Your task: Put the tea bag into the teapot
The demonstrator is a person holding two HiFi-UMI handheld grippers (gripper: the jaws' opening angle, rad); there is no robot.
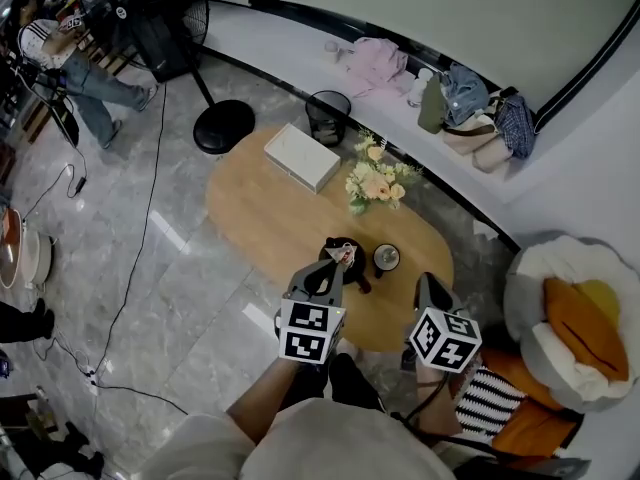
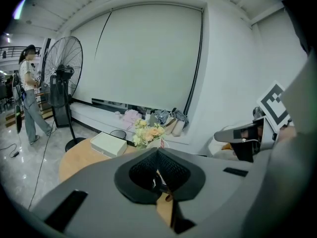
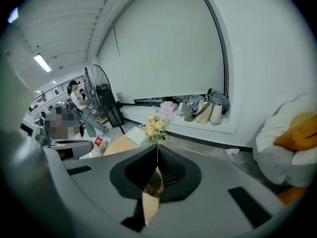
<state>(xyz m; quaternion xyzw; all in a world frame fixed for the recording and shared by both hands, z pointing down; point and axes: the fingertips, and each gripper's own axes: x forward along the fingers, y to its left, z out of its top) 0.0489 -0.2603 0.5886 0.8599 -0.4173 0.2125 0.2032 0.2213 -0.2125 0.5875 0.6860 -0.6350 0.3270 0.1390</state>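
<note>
Head view: looked steeply down on an oval wooden table (image 1: pixel 265 218) at mid-frame. Found the left gripper (image 1: pixel 336 266) at lower centre, clenched on the tea bag (image 1: pixel 347 256), with a red-and-white tag poking out at the tips. Placed that tea bag over the upper right edge of the black teapot (image 1: pixel 332 247) in the picture; could not tell whether touching it. Noted a small round dark-rimmed vessel (image 1: pixel 386 258) just right of the teapot, and the right gripper (image 1: pixel 429 286) at lower right, apart from both. Spotted a white box (image 1: pixel 301 156) and flowers (image 1: pixel 375 183) toward the table's upper end, and a standing fan (image 1: pixel 150 13) at upper left.

Left gripper view: met the left gripper (image 2: pixel 158 151) at lower centre with jaws pressed together, and a pale scrap in the gap beneath the tips, too dim to name. Caught the right gripper (image 2: pixel 223 135) at the right edge, with the flowers (image 2: pixel 147 133) and white box (image 2: pixel 109 144) beyond the tips.

Right gripper view: saw the right gripper (image 3: pixel 157 150) closed, tips meeting, tabletop wood showing through the slit below them. Made out the left gripper (image 3: pixel 89 145) at the left edge with the tea bag (image 3: pixel 100 143) at its tip, and the flowers (image 3: pixel 154 128) just above the jaws
</note>
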